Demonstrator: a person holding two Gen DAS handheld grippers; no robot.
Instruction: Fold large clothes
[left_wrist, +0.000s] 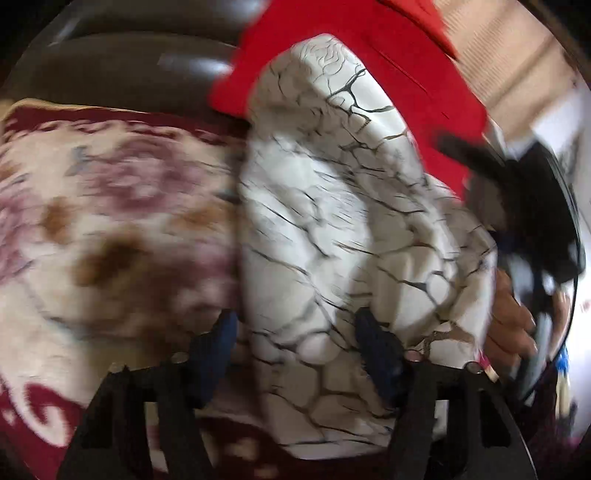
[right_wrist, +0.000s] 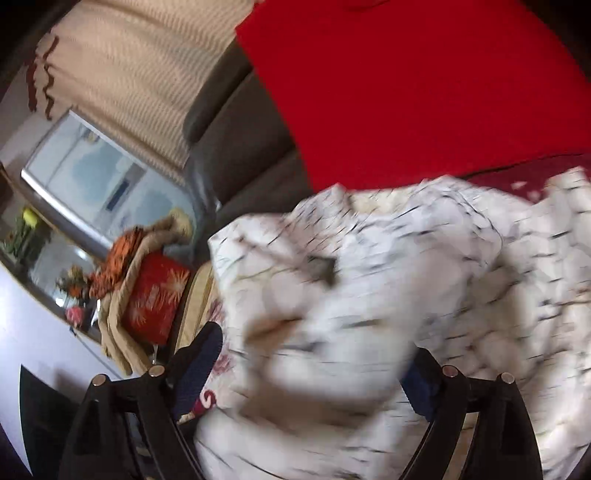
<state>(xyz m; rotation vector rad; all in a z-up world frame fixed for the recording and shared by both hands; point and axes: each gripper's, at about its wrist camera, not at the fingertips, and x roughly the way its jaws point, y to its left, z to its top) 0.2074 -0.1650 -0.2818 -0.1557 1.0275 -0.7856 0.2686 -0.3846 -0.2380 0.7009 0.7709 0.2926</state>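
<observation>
In the left wrist view, the cream and maroon floral plush blanket (left_wrist: 110, 229) fills the left side, its maroon border meeting a dark brown leather sofa back (left_wrist: 140, 51) along the top. That blanket lies bare and flat up to the middle of the view. There the white garment printed with black crack-like lines (left_wrist: 332, 221) rises in a bunched, folded heap, its left edge running straight up from the left gripper (left_wrist: 295, 332). The blue-padded fingers stand apart, with cloth passing between them; blur hides whether the pads press it, so a hold cannot be told. Behind the heap leans a bright red cushion (left_wrist: 369, 66). At the far right a hand (left_wrist: 509, 321) holds the other black gripper close to the garment's right edge.

In the right wrist view, a pale curtain (right_wrist: 122, 74) and window (right_wrist: 96, 184) sit at left, with a red box draped in tan cloth (right_wrist: 151, 299) below. The right gripper (right_wrist: 314, 373) stands wide, the garment lying blurred between and over its fingers; no grip shows.
</observation>
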